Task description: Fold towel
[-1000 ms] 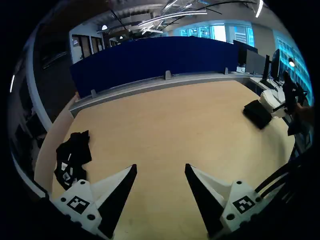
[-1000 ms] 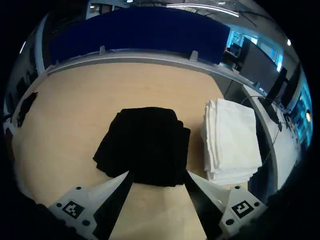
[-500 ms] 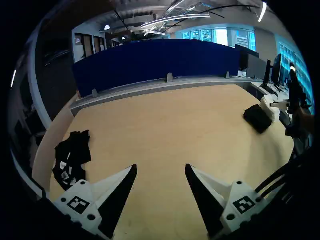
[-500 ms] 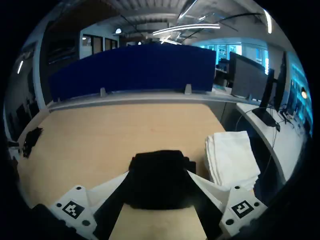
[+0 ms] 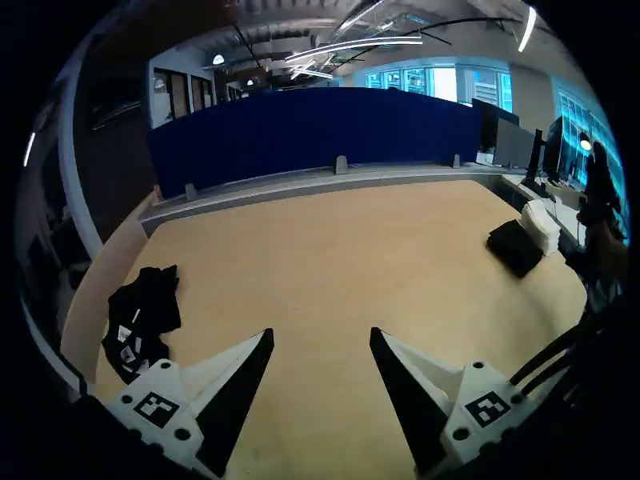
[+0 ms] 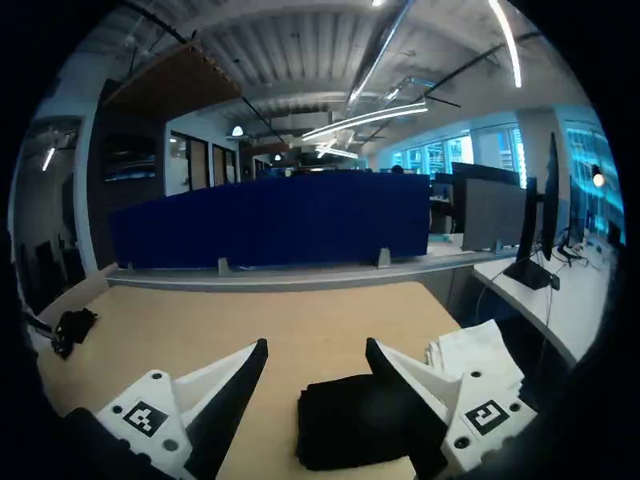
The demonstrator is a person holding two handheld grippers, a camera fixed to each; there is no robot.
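Observation:
A folded black towel (image 6: pixel 356 420) lies on the wooden table (image 6: pixel 240 328), low in the right gripper view, partly under the right finger. My right gripper (image 6: pixel 314 348) hangs open above it with nothing between its fingers. Beside the black towel sits a stack of folded white towels (image 6: pixel 480 352). In the left gripper view my left gripper (image 5: pixel 320 336) stands open over bare table. A crumpled pile of black towels (image 5: pixel 140 320) lies to its left. Far right in that view are the folded black towel (image 5: pixel 514 244) and the white stack (image 5: pixel 540 224).
A blue partition (image 5: pixel 320 132) runs along the table's far edge. Monitors (image 6: pixel 496 212) stand on a white desk (image 6: pixel 544 300) to the right. A person's hand (image 5: pixel 600 240) is at the table's right end. The crumpled black pile (image 6: pixel 74 326) lies far left.
My right gripper has risen and tipped upward away from the folded black towel, which now lies lower in its view. The left gripper has barely moved.

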